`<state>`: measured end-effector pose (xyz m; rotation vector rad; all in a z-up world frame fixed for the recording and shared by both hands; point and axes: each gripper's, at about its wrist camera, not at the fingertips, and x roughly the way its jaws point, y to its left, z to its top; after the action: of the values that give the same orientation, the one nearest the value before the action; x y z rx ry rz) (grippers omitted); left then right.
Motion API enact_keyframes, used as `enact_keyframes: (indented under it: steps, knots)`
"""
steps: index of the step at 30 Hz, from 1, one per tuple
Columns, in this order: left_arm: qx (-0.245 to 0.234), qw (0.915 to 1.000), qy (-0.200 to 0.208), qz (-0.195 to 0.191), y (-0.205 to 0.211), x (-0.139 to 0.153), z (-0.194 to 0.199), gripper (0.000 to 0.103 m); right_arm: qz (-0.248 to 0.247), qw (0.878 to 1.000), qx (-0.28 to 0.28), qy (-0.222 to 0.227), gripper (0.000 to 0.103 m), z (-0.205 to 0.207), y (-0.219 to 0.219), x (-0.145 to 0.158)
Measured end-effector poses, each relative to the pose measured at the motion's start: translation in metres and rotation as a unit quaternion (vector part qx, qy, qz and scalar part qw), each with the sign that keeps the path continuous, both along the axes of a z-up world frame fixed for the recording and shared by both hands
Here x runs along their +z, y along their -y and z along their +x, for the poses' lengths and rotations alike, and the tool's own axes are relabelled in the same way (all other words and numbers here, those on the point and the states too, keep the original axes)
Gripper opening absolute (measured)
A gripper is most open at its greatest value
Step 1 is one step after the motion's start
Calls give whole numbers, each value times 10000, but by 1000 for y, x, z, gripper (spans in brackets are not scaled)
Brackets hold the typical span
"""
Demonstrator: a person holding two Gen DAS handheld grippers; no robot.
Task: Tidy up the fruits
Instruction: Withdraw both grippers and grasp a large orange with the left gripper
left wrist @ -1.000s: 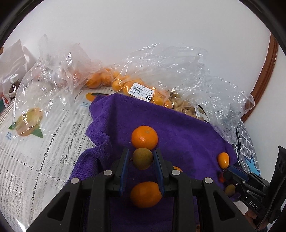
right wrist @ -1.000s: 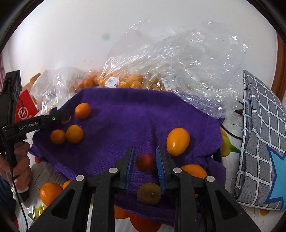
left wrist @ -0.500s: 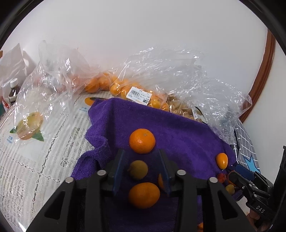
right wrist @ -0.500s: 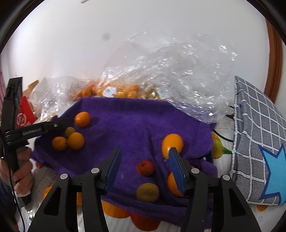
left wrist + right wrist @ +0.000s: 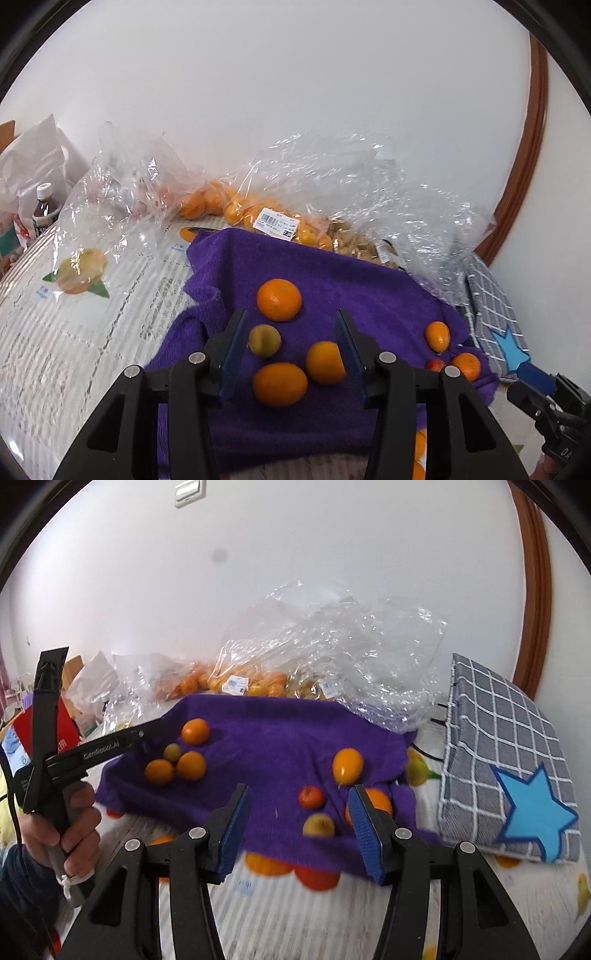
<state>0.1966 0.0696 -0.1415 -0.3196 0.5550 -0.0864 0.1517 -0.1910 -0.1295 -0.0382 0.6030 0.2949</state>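
Note:
A purple towel (image 5: 354, 280) (image 5: 273, 731) lies on the table with fruit in two groups. My left gripper (image 5: 291, 323) is open above the left group: a small greenish-yellow fruit (image 5: 264, 339) (image 5: 172, 752) and three oranges (image 5: 279, 299). My right gripper (image 5: 299, 801) is open and empty above the right group: a small red fruit (image 5: 311, 796), a yellow-green fruit (image 5: 318, 825), an oval orange fruit (image 5: 347, 766) and an orange (image 5: 380, 800) partly behind a finger. The left gripper shows in the right wrist view (image 5: 147, 734).
Clear plastic bags of oranges (image 5: 258, 214) (image 5: 258, 683) lie behind the towel by the white wall. A grey checked cloth with a blue star (image 5: 506, 775) lies to the right. A bottle (image 5: 46, 210) and paper bags stand far left. The tablecloth (image 5: 74, 332) has printed fruit.
Both grippers opened and drew back. The left let go of the greenish-yellow fruit, the right let go of the small red fruit; both fruits now rest on the towel.

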Motion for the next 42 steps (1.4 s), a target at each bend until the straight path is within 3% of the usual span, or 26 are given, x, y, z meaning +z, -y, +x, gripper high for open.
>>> enact_keyframes:
  steps: [8, 14, 18, 26, 32, 37, 42]
  knots:
    - [-240, 9997, -32, 43, 13, -4, -53, 49, -112, 9999, -51, 1, 54, -57, 15, 4]
    - [-537, 9979, -117, 339, 31, -8, -76, 51, -73, 9998, -171, -94, 54, -91, 31, -5]
    - [-801, 9965, -212, 126, 35, -11, -83, 52, -14, 9994, -296, -170, 54, -105, 45, -9]
    - [-1401, 9878, -669, 157, 67, -22, -72, 53, 193, 9989, -403, -110, 54, -117, 66, -4]
    - [-1440, 9836, -1039, 311, 79, -32, -63, 54, 148, 9990, -385, -186, 54, -118, 69, -14]
    - [-1402, 9822, -1240, 158, 76, -37, -56, 54, 105, 9988, -363, -309, 54, -116, 68, -21]
    - [-1445, 9822, -1200, -92, 71, -38, -55, 40, 110, 9988, -312, -365, 54, -108, 59, -23]
